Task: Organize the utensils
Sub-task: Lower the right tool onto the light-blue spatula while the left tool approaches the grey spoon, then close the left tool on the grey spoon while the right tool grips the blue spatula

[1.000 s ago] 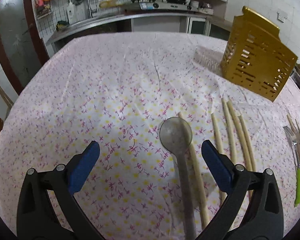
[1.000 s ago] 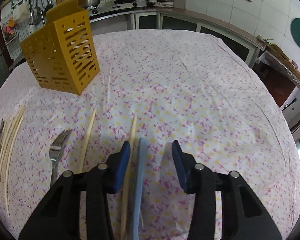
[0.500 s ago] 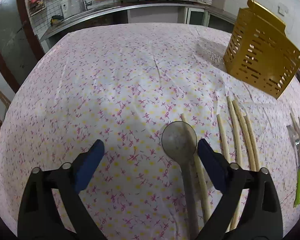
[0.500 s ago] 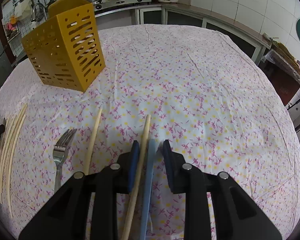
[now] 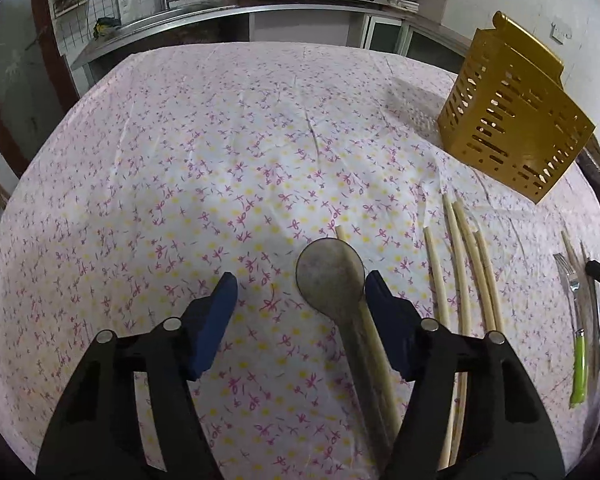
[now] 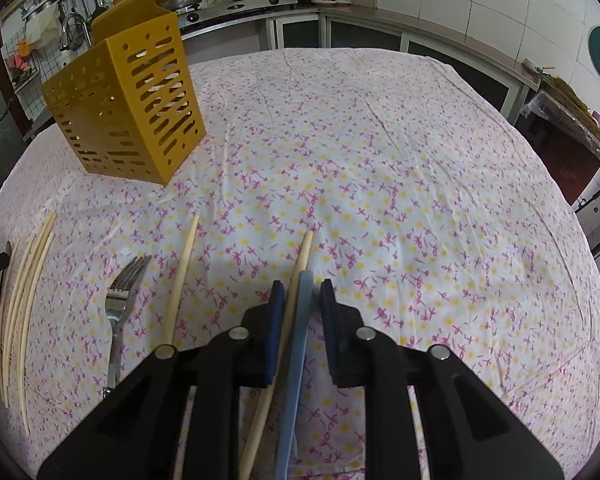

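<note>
In the left wrist view a grey-brown spoon (image 5: 330, 276) lies bowl-up on the flowered tablecloth (image 5: 220, 160), with a pale chopstick (image 5: 342, 234) beside it. My left gripper (image 5: 300, 277) straddles both and its jaws are closing. The right pad is next to the bowl and the left pad stands well clear. In the right wrist view my right gripper (image 6: 301, 283) is closing around a chopstick (image 6: 304, 252) and a flat blue handle (image 6: 296, 360). A sliver of cloth still shows beside the right pad. The yellow slotted holder (image 5: 512, 136) (image 6: 128, 108) stands upright further back.
Several loose chopsticks (image 5: 460, 264) (image 6: 20, 300) lie between the two grippers. A fork with a green handle (image 5: 576, 320) (image 6: 120, 304) and one more chopstick (image 6: 180, 280) lie there too. A kitchen counter (image 5: 260, 8) with sink, stove and pots runs behind the table.
Both pairs of jaws have narrowed, the left around the spoon and the right around the chopstick and blue handle. Both views have tipped slightly further down toward the table.
</note>
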A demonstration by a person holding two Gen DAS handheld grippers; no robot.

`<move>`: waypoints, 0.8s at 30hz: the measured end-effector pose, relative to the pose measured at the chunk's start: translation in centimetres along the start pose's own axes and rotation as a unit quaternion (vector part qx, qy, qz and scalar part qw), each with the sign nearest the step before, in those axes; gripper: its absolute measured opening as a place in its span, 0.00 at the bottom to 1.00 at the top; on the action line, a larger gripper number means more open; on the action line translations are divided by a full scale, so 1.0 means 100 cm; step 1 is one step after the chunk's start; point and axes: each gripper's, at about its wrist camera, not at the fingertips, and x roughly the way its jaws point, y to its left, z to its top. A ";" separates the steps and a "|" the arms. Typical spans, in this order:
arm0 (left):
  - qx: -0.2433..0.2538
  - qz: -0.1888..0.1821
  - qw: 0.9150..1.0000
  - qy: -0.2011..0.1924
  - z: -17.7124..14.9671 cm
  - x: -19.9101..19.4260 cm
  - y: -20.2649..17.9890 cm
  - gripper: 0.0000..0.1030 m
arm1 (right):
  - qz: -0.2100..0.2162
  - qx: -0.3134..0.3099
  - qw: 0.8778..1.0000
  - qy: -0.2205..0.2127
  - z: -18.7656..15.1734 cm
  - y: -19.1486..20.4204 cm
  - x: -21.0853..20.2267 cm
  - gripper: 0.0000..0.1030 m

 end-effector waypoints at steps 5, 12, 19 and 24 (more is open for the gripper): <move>-0.015 0.000 1.000 -0.006 0.002 0.000 0.004 0.62 | -0.001 -0.002 1.000 0.000 0.001 0.000 0.000 0.19; -0.009 -0.004 1.000 0.002 0.005 0.012 -0.010 0.52 | 0.002 -0.001 1.000 0.000 -0.001 0.000 0.001 0.19; -0.029 -0.029 0.999 0.004 0.004 0.010 -0.006 0.33 | 0.007 0.000 1.000 0.001 -0.002 -0.002 0.002 0.19; -0.023 -0.050 0.998 0.004 -0.001 0.006 -0.019 0.33 | 0.011 0.004 1.000 0.000 -0.002 -0.001 -0.001 0.19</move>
